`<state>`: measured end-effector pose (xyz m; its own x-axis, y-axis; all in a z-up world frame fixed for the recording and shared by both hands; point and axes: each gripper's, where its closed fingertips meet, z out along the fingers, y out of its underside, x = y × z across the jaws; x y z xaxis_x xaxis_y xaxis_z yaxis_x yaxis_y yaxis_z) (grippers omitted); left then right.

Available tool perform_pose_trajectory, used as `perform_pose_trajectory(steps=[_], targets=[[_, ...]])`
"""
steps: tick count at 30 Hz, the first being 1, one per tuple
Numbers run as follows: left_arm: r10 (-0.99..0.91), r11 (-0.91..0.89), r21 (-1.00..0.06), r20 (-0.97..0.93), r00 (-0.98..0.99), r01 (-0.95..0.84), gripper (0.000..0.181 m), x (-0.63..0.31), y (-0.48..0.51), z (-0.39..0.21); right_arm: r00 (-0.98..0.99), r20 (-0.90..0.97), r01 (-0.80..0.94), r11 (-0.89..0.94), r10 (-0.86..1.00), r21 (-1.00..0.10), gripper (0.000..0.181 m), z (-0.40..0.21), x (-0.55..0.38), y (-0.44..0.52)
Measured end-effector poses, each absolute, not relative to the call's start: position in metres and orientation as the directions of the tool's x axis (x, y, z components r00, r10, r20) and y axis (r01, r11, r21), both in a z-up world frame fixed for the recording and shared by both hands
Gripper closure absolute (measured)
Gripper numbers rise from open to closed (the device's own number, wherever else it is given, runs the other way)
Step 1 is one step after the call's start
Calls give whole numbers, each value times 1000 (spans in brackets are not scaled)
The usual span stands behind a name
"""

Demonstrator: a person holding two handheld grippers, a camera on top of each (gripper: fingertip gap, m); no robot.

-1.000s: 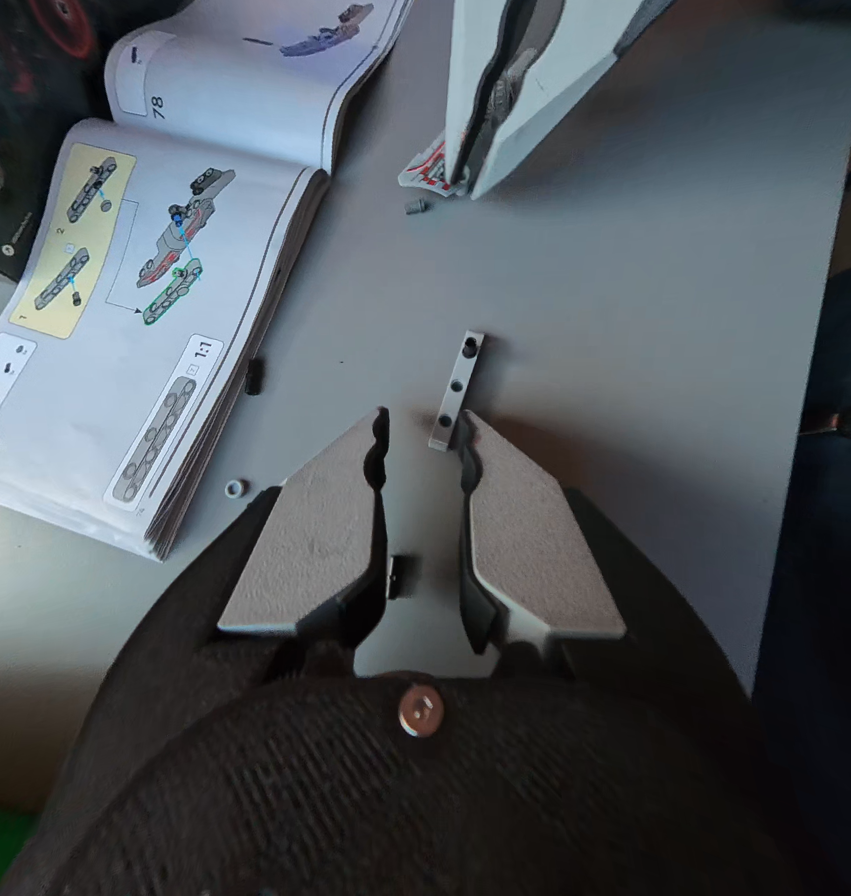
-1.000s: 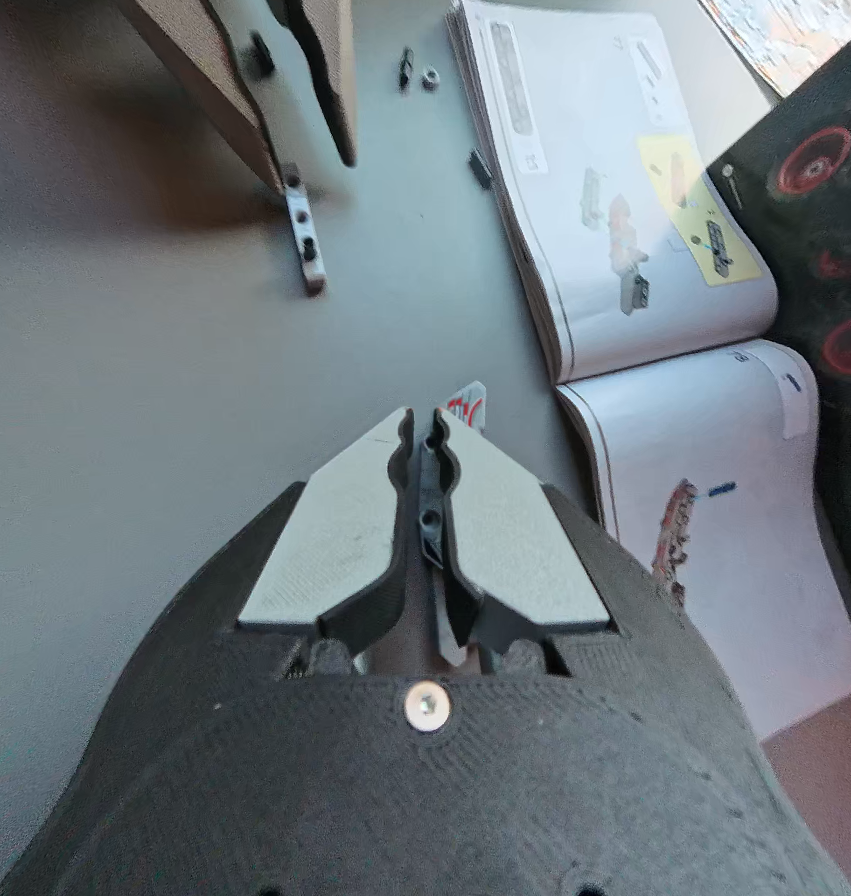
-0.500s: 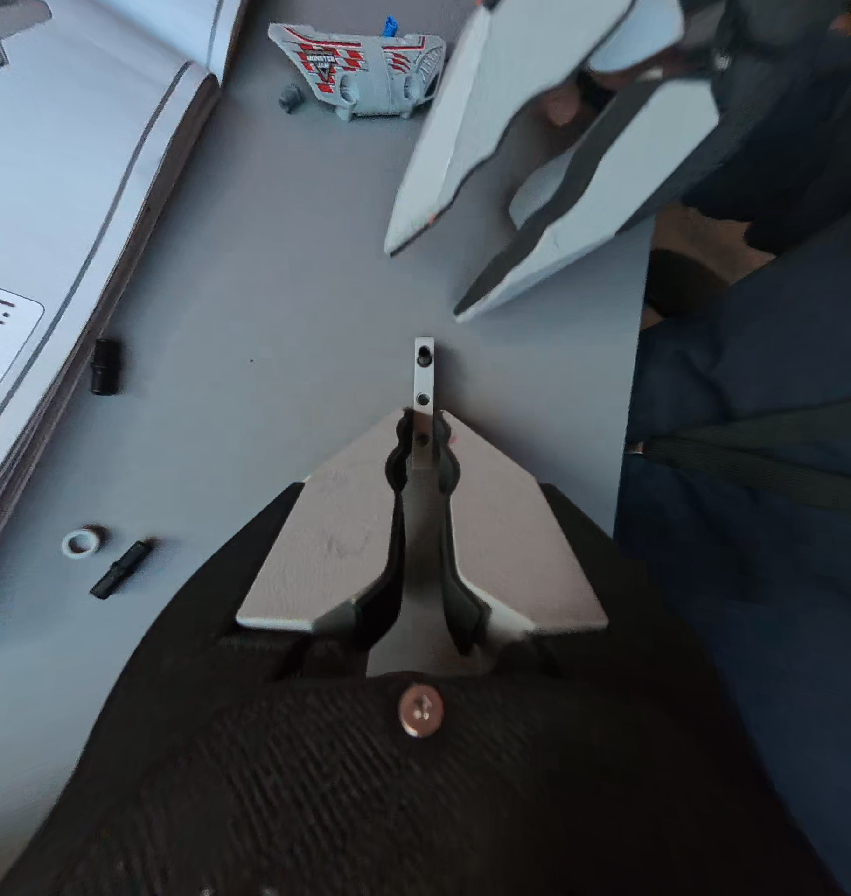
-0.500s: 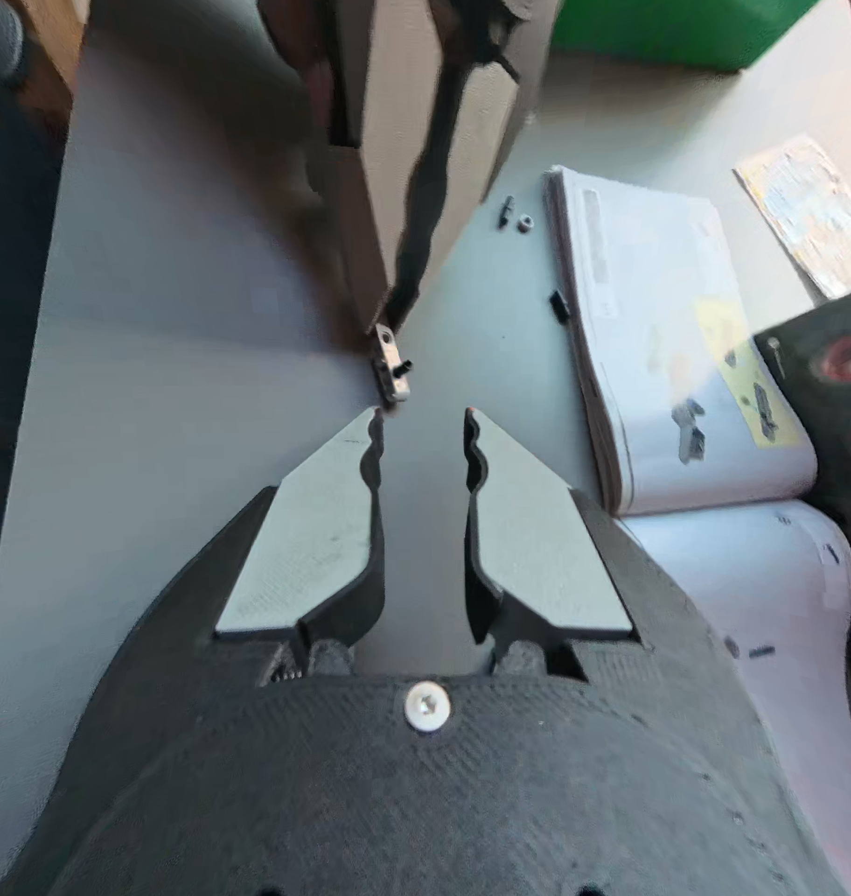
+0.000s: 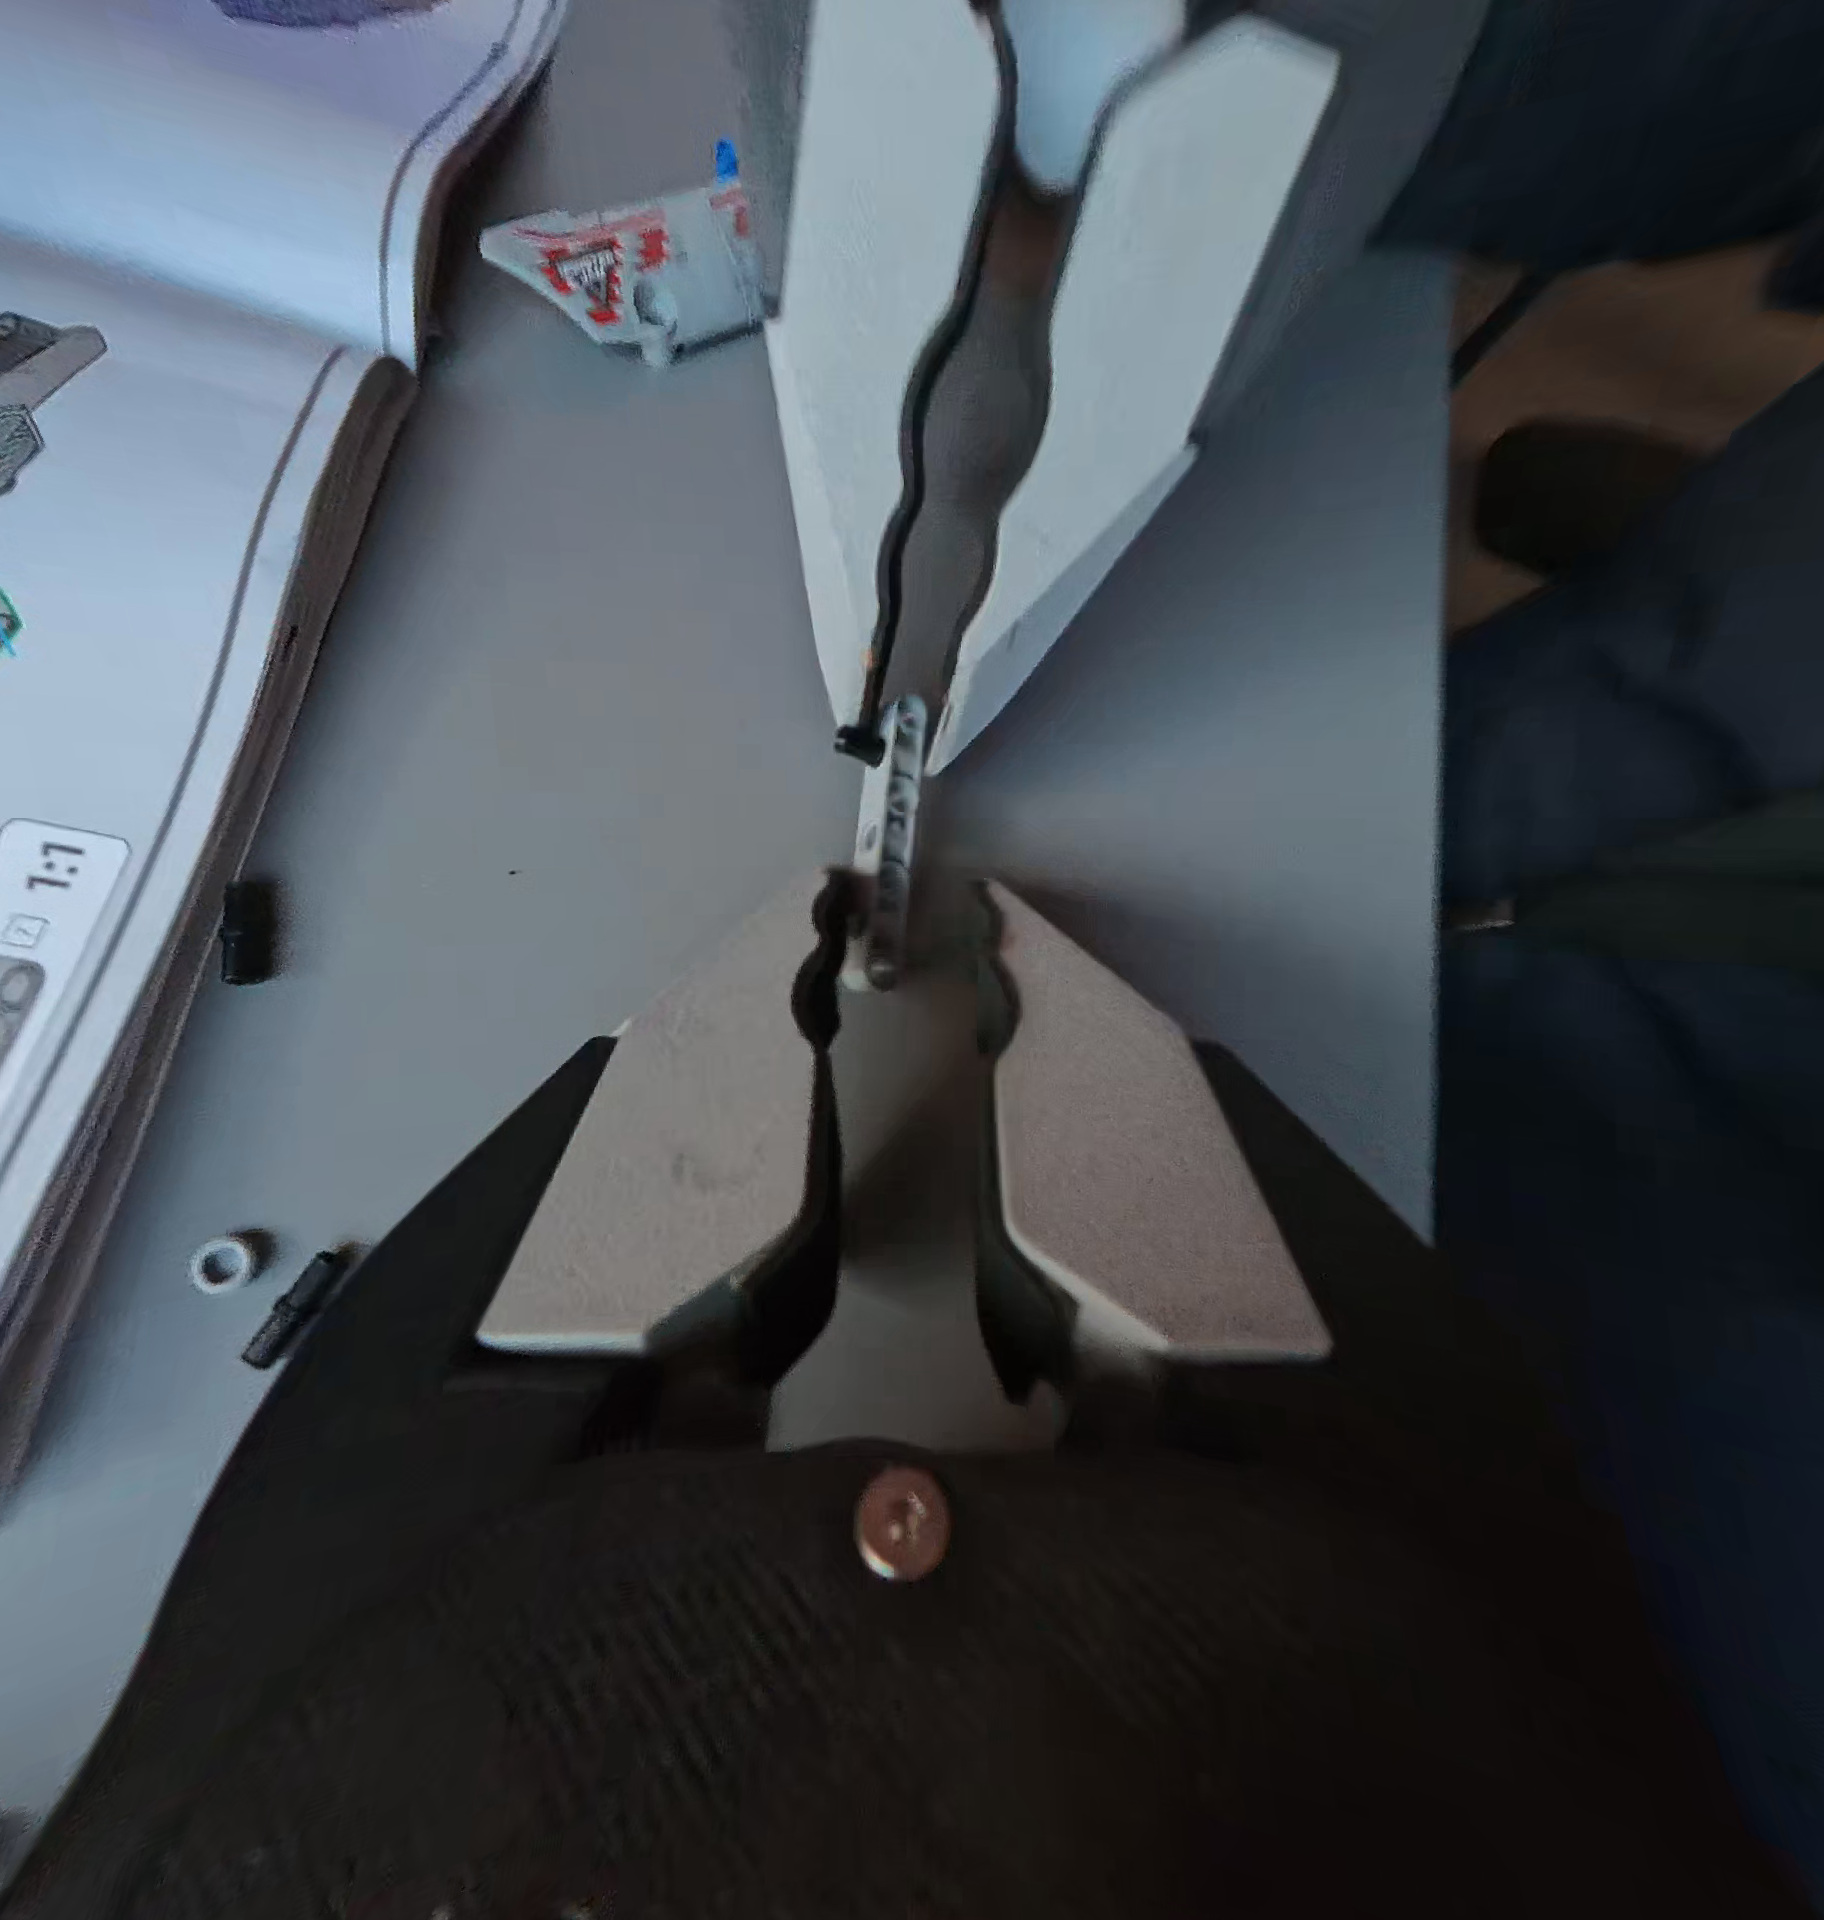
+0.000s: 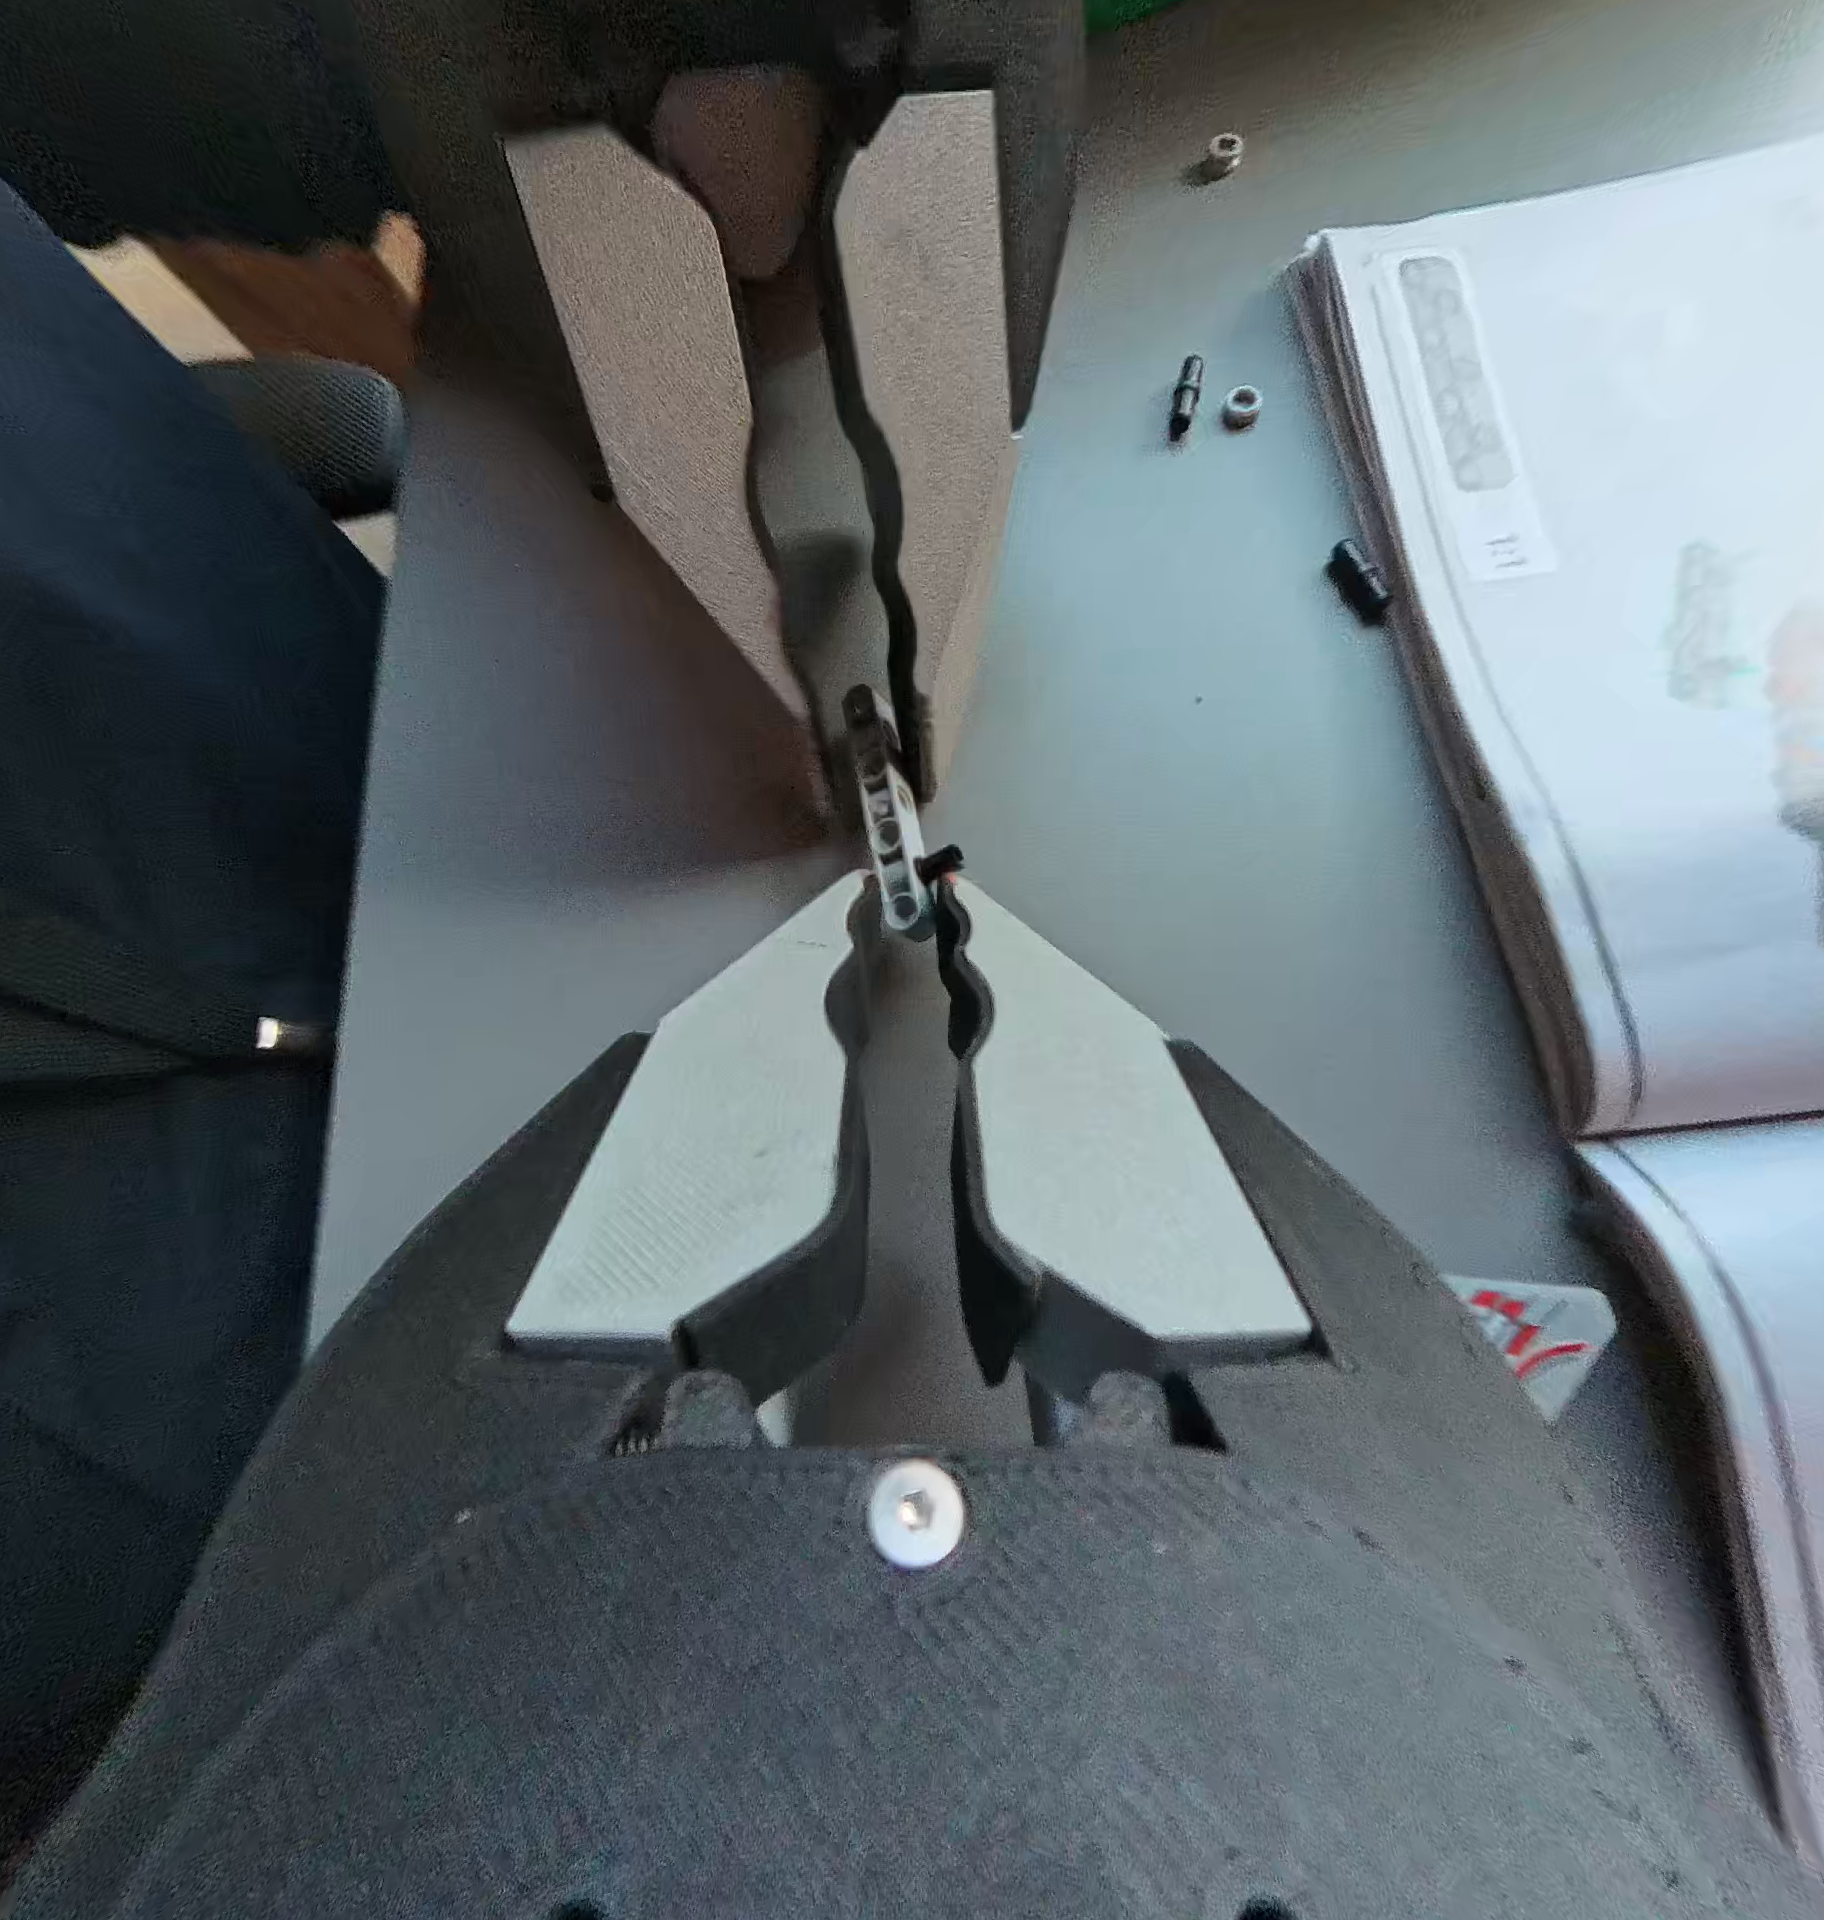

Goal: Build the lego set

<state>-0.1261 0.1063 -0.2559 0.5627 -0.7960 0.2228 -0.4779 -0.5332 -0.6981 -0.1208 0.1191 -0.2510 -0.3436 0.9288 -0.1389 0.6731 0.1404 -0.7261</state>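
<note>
A thin grey lego beam with a black pin through its far end is held above the grey table, between my two grippers. My left gripper is open; the beam's near end lies against its left finger, with a gap on the other side. My right gripper is shut on the other end of the beam, beside the pin. Each gripper also shows facing its partner: the right in the left wrist view, the left in the right wrist view.
An open instruction booklet lies along one side of the table. Near it lie a printed grey and red panel piece, a black pin, a grey bush and a thin black pin. The table edge borders a person's dark-clothed legs. Left and right tips are no more than a few centimetres apart.
My left gripper picked up the beam, then opened its jaws. My right gripper let go of its earlier piece, came across open, and shut on the beam's pin end.
</note>
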Motion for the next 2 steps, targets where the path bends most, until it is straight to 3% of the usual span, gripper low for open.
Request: perform_pose_trajectory(steps=[2], targets=[[-812,-481,-706,137,567,-520,174,-126,110,-257,-331,-230,687,67,915,-723,174,-250,-120,118]])
